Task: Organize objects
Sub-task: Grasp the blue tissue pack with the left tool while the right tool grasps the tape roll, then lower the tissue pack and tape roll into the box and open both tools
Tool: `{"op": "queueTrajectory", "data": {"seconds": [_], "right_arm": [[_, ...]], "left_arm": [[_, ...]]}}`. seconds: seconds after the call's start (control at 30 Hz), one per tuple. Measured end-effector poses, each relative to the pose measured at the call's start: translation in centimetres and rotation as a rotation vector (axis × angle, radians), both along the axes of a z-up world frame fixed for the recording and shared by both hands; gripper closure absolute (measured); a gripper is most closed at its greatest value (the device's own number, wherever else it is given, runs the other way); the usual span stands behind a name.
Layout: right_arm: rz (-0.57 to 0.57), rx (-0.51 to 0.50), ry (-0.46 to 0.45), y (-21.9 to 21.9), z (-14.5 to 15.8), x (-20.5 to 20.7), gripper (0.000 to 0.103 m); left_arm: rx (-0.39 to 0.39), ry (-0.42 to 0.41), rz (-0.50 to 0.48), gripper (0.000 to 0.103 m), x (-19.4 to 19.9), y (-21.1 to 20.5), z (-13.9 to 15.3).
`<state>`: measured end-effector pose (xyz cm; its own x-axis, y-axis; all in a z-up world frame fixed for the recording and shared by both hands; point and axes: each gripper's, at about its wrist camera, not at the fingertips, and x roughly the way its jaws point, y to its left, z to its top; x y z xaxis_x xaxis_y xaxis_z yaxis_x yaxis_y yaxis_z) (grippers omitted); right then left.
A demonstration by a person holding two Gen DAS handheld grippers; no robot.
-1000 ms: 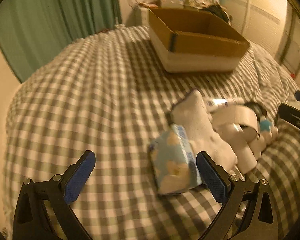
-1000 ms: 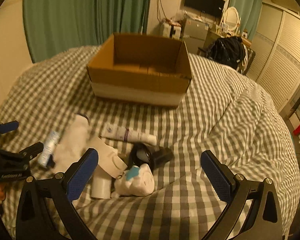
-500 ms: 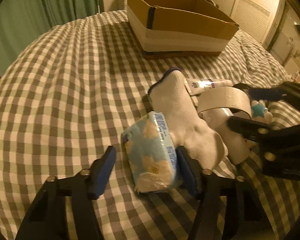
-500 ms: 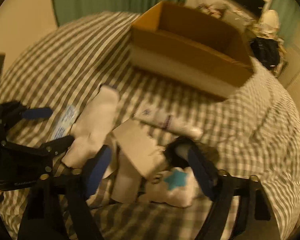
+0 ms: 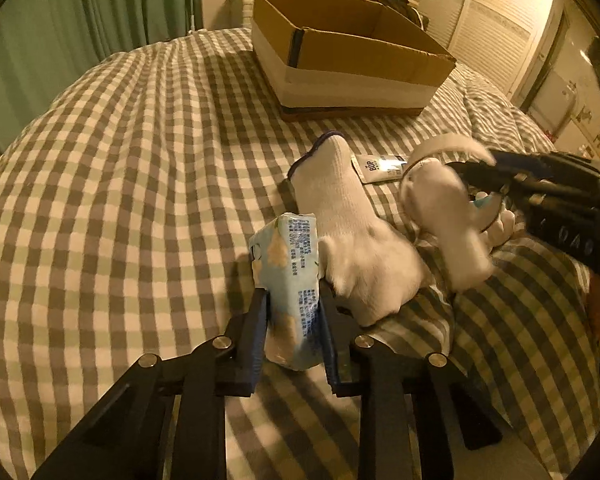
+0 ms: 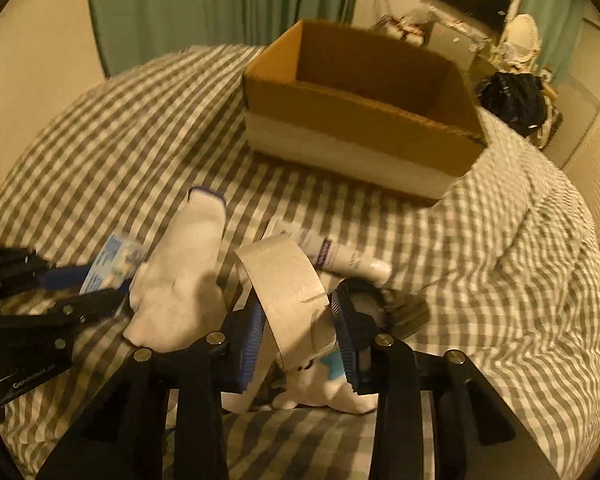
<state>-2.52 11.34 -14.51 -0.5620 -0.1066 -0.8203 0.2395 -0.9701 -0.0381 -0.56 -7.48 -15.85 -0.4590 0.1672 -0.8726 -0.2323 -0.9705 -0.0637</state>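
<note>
While the box (image 5: 348,52) sits open at the far side of the bed (image 5: 120,184), both grippers work in the pile of small things nearer the cameras than the box. The left gripper (image 5: 292,320) has its jaws drawn narrow on a pale blue tissue pack (image 5: 290,276), which stands on edge between the blue pads (image 5: 256,336), its lower end touching the checked cover. Just beside the pack, on the side toward the right gripper, lies a white sock (image 5: 340,220) with a dark-trimmed cuff pointing toward the box. Between sock and box, close to the sock's cuff, lies a white tube (image 5: 380,166) with dark print.

In the right wrist view, the right gripper (image 6: 298,320) has its jaws closed in on a wide tape roll (image 6: 288,280), the ring standing tilted between the pads (image 6: 346,332). Under the roll, on the side away from the box, sits a white plush toy (image 6: 320,388) with a blue star; whether the pads also touch it cannot be told. A dark object (image 6: 396,308) lies just beside the roll, under the tube's (image 6: 340,256) capped end. The sock (image 6: 184,268) lies between the two grippers, the pack (image 6: 112,260) beyond it in the left gripper (image 6: 96,288).

The box holds nothing visible.
</note>
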Motion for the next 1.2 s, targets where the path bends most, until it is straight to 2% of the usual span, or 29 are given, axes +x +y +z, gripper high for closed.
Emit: {"op": "queueTrajectory", "data": {"seconds": [0.07, 0.2, 0.3, 0.57, 0.83, 1.0, 1.2], "right_arm": [[-0.025, -0.001, 0.035, 0.4, 0.8, 0.4, 0.074], [-0.060, -0.035, 0.078, 1.1, 2.5, 0.8, 0.087], [-0.073, -0.051, 0.095, 1.4, 3.4, 1.4, 0.093], [-0.074, -0.045, 0.165, 0.7, 7.1, 4.0, 0.093], [-0.075, -0.048, 0.224, 0.5, 10.9, 6.1, 0.093], [-0.067, -0.039, 0.265, 0.4, 13.9, 5.7, 0.093], [-0.102, -0.060, 0.339, 1.3, 17.9, 2.3, 0.093]], "left_arm": [[0.001, 0.001, 0.012, 0.080, 0.4, -0.3, 0.2], [-0.001, 0.009, 0.029, 0.081, 1.3, -0.7, 0.8], [-0.006, 0.020, 0.041, 0.081, 2.0, -1.0, 1.4], [-0.009, 0.080, 0.051, 0.082, 3.6, -1.7, 4.4], [0.034, 0.174, 0.022, 0.082, 3.6, -1.4, 9.8], [0.074, 0.226, -0.007, 0.082, 1.3, -0.5, 13.8], [0.100, 0.294, -0.029, 0.082, -3.1, 1.6, 17.8]]}}
